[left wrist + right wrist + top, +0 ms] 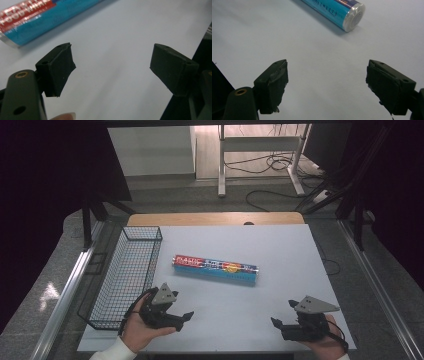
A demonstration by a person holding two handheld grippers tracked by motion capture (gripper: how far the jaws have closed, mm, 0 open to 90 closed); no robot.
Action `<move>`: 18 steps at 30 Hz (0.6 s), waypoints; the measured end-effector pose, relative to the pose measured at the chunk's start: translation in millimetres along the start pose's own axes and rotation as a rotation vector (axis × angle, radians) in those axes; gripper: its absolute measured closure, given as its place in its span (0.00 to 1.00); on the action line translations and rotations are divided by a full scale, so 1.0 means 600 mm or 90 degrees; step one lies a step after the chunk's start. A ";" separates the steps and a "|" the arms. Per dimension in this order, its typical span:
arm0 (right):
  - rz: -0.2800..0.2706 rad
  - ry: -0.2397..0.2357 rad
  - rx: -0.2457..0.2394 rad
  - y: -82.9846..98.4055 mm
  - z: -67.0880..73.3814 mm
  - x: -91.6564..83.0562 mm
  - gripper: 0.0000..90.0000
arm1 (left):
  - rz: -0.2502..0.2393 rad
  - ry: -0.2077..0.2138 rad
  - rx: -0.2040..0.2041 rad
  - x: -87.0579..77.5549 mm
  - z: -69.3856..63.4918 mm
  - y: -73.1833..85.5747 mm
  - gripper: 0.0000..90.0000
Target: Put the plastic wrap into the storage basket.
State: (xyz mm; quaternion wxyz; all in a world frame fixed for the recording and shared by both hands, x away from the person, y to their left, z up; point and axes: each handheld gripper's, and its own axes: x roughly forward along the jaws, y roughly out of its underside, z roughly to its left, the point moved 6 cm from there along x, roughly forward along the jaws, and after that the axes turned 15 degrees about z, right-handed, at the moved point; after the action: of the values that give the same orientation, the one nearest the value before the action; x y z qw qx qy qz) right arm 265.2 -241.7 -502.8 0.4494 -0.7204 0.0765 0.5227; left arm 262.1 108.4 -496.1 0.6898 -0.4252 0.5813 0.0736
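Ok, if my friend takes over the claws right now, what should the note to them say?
Left claw: open, empty, held low near the front left of the table.
Right claw: open, empty, near the front right.
The roll of plastic wrap lies on its side mid-table, between and beyond the two claws, touched by neither.
The wire basket stands along the table's left edge; nothing shows inside it.
Done: nothing yet, by the look of it.
Left: probably grab the roll and put it in the basket, though that is a guess.
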 end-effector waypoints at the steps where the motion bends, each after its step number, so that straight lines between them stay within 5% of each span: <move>1: 0.001 0.000 0.000 0.000 0.000 0.000 0.21 | -0.002 -0.003 0.001 0.000 0.003 -0.006 0.21; 18: 0.015 0.002 -0.006 0.004 -0.002 0.005 0.21 | -0.009 -0.007 0.015 0.016 0.037 -0.101 0.21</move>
State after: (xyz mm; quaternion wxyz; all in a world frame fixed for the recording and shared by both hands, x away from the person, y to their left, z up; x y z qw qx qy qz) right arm 266.0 -242.9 -506.7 0.4397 -0.7222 0.0834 0.5274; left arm 317.7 81.7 -474.9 0.6986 -0.4209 0.5751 0.0641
